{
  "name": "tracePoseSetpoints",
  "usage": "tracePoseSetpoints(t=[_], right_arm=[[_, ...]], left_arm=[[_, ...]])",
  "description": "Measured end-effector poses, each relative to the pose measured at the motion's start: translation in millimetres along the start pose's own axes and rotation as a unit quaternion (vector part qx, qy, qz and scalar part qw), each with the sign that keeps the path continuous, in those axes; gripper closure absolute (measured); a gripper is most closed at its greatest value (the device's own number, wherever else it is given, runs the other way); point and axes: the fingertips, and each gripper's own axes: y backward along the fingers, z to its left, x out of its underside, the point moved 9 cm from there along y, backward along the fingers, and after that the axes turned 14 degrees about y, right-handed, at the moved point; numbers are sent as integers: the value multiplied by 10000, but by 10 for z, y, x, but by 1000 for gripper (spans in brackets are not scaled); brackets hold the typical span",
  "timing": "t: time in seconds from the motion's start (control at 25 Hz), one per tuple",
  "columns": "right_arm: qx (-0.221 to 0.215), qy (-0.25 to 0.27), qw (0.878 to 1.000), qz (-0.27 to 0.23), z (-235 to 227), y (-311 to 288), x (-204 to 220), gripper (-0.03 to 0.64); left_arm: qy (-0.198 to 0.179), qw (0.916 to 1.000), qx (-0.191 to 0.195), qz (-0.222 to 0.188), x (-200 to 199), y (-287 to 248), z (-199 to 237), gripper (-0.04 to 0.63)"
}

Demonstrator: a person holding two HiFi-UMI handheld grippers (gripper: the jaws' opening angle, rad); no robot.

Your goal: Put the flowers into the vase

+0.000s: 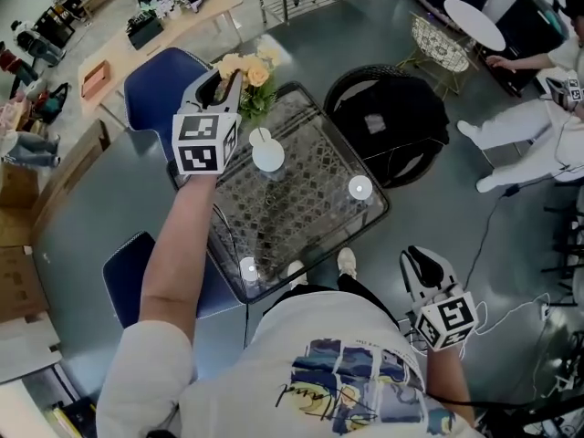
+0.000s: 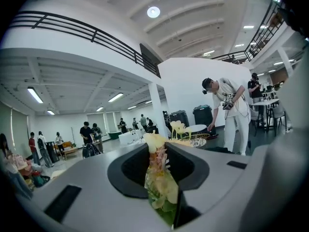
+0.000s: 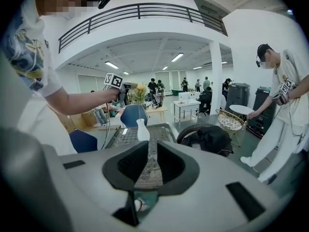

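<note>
Grey floor (image 1: 100, 190) fills most of the head view; a glass-topped table (image 1: 306, 203) with a patterned surface sits at centre; one blue chair (image 1: 157, 85) stands to its upper left, another (image 1: 123, 267) to its lower left; a long wooden table (image 1: 173, 26) crosses the upper left; a round white table (image 1: 474, 24) stands upper right; in the right gripper view a railed balcony (image 3: 145, 11) spans the top, strip lights (image 3: 112, 65) glowing beneath.

The head camera looks steeply down on the vase (image 1: 267, 153) and its glass counter (image 1: 310, 210). The left tool (image 1: 222, 88) rides just beside the vase, its camera facing level across the hall. The right tool (image 1: 422, 263) looks from well back toward the vase. Both tool views catch the person in white (image 2: 231, 112).
</note>
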Motion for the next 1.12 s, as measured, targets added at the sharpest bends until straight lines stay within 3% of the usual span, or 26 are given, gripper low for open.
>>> tracePoseSetpoints(t=[0.48,0.64,1.12], right_arm=[[-134,123,9998,51,-303,-28,3,557],[-292,187,9994,21,-388,-105,15,557],[-1066,409,9933,-190,-776,-442,-2,557]], left_arm=[[322,9989,-136,302,866,-53,-128,489],[476,9970,-94,597,1099,-51,-198,428],[493,9956,-539,585,983,185,-306,391]])
